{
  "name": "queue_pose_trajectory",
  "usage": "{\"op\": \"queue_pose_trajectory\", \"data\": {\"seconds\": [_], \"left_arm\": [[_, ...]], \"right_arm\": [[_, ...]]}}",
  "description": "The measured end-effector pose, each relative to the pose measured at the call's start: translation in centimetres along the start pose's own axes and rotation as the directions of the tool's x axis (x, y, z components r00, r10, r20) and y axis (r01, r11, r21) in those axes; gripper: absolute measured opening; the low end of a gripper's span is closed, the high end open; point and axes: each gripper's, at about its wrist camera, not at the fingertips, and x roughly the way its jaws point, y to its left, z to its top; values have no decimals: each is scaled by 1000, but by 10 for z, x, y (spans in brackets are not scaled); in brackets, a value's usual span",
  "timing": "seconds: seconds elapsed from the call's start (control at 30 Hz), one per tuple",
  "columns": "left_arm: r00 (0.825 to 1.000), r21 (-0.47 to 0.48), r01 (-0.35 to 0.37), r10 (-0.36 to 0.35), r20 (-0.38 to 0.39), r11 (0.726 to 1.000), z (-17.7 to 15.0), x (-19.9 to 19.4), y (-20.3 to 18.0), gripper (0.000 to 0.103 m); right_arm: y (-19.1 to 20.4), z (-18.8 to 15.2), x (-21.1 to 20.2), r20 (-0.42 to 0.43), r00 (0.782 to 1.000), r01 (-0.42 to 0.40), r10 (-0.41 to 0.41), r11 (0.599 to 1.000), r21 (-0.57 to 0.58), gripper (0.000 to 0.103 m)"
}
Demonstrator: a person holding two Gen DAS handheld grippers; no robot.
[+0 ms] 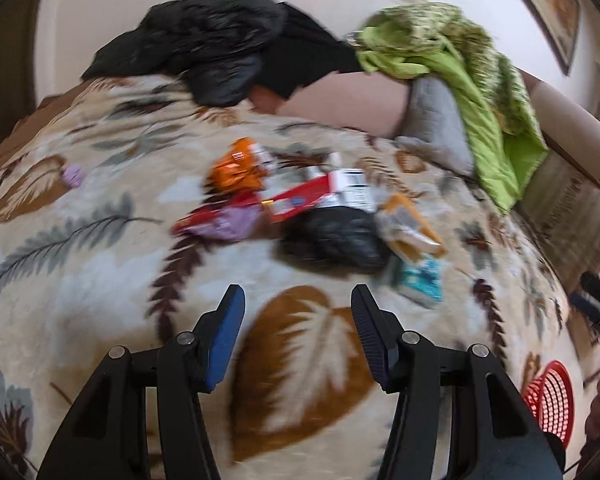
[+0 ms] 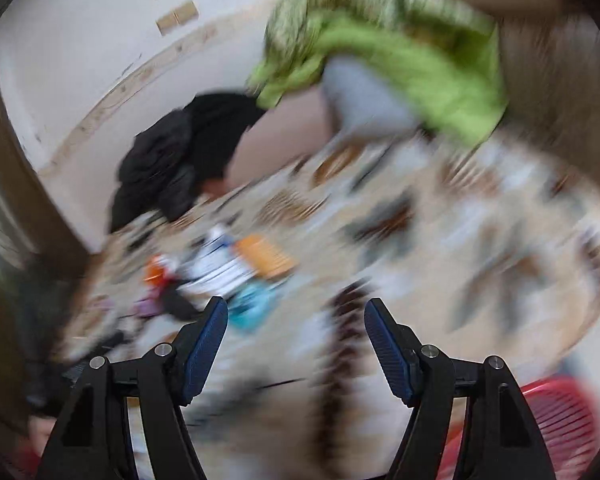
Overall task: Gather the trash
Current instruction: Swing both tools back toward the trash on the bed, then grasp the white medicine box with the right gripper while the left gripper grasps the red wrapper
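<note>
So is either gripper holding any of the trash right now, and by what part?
Nothing is held. The left gripper and right gripper are both open and empty above the leaf-print blanket.

My view: a bed under a leaf-print blanket. Ahead of my left tool lies a litter pile: orange packet, red carton, black bag, teal wrapper. Far ahead, black clothes; ahead-right, a green cloth.
</note>
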Motion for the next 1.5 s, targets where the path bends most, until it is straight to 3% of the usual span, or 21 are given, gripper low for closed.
{"op": "queue_pose_trajectory", "data": {"seconds": [0.1,0.3,0.47,0.63,0.73,0.83,0.93,1.03,1.23,1.5], "left_arm": [[1000,-38,-21,21,-6,999,2,6,19,54],[999,-65,7,-10,-49,998,6,22,35,54],[999,-48,22,-23,-41,999,11,25,32,54],[999,-30,31,-32,-37,999,15,27,33,55],[999,-13,33,-33,-23,999,18,26,31,61],[999,5,36,-36,-9,999,20,26,30,63],[1000,23,11,-12,25,1000,26,24,31,63],[999,0,-24,24,41,1000,35,27,38,64],[998,-106,-64,63,-15,992,45,55,61,64],[994,-134,-69,57,-92,989,49,101,68,64]], "right_arm": [[11,-4,48,-111,989,-89,101,990,112,67],[45,4,116,-167,975,-122,149,979,163,67],[57,20,162,-208,969,-79,132,966,246,68],[51,12,204,-274,956,-4,103,941,339,69],[46,8,215,-248,960,-35,131,933,358,64],[47,12,210,-217,966,-59,137,942,329,50],[59,15,197,-191,977,-49,97,969,243,18],[73,12,180,-149,986,-52,75,988,148,16],[114,11,141,-4,997,-71,71,993,-91,16],[132,1,140,-17,997,-73,71,978,-194,16]]}}
